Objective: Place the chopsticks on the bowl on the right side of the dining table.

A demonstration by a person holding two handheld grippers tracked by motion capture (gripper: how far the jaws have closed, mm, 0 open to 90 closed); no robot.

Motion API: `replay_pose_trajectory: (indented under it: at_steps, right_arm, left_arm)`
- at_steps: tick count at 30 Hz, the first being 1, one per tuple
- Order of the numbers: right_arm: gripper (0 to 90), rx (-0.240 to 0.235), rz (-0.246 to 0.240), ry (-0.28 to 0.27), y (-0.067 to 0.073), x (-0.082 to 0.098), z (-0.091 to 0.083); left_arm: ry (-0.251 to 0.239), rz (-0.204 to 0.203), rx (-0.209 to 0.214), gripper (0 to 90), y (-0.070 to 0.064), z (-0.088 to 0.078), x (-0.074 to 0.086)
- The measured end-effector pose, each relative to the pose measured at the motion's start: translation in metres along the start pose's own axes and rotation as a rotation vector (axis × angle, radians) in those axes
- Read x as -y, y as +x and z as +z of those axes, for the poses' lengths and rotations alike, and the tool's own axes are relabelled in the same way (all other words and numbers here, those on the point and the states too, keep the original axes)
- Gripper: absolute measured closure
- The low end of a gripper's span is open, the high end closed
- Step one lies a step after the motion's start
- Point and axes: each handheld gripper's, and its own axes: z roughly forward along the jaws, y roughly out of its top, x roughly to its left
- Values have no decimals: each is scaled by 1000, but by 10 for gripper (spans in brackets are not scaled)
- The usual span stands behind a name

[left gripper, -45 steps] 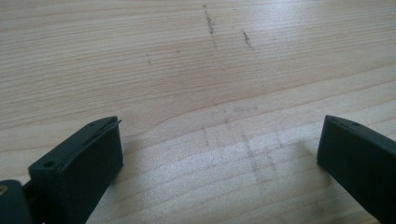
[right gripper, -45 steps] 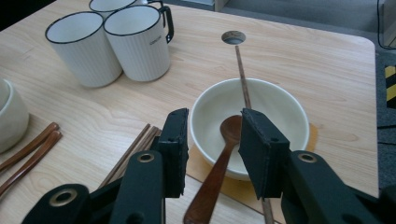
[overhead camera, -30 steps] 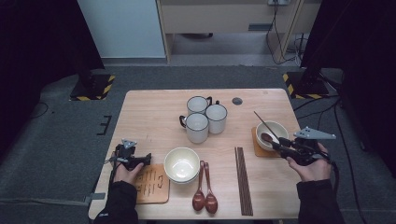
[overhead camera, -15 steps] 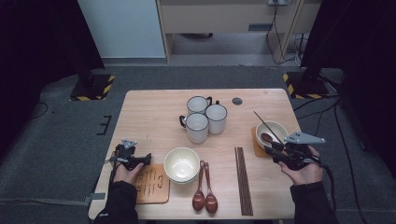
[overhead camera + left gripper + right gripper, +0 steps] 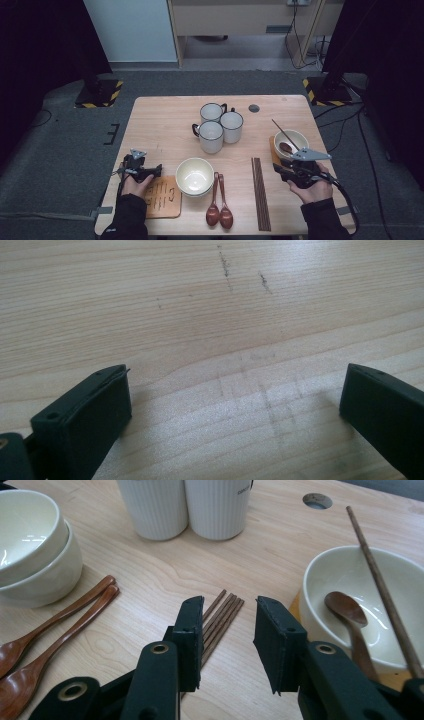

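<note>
Chopsticks (image 5: 220, 620), a bundle of dark wooden sticks, lie flat on the table (image 5: 160, 125) between the spoon pair and the right bowl, running front to back in the high view (image 5: 260, 192). Right gripper (image 5: 225, 630) hangs just above their far ends, jaws a narrow gap apart with nothing between the pads; the sticks sit below and slightly left of the gap, not touched. In the high view the right gripper (image 5: 280, 169) sits just right of the sticks, pointing toward them, held in the right hand (image 5: 312, 187). Just beside it, right bowl (image 5: 360, 605) sits on a wooden coaster, with a brown spoon (image 5: 347, 615) inside and one single chopstick (image 5: 380, 585) leaning across its rim. Left of the bundle, two wooden spoons (image 5: 55, 625) lie side by side, bowls toward the near edge. Beyond them, two stacked cream bowls (image 5: 30, 550). Three white ribbed mugs (image 5: 218, 127) cluster at table centre, touching. Small round hole (image 5: 317, 501) in the tabletop past the mugs. Left gripper (image 5: 235, 400) sits well apart at the left side, jaws wide, over bare wood, holding nothing; in the high view it (image 5: 156, 171) rests beside a wooden board (image 5: 162, 197).
</note>
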Motion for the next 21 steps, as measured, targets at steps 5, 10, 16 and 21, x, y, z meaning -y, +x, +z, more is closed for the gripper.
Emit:
replay_pose_trajectory:
  at_steps: [5, 10, 16, 21]
  right_arm:
    - [641, 7, -4, 2, 5, 6, 5]
    - [640, 4, -10, 16, 10, 13, 9]
    - [640, 4, -5, 34, 12, 23, 12]
    - [639, 6, -16, 44, 15, 29, 15]
  left_arm:
    - [0, 0, 0, 0, 0, 0, 0]
    - [0, 0, 0, 0, 0, 0, 0]
    - [0, 0, 0, 0, 0, 0, 0]
    - [-1, -1, 0, 0, 0, 0, 0]
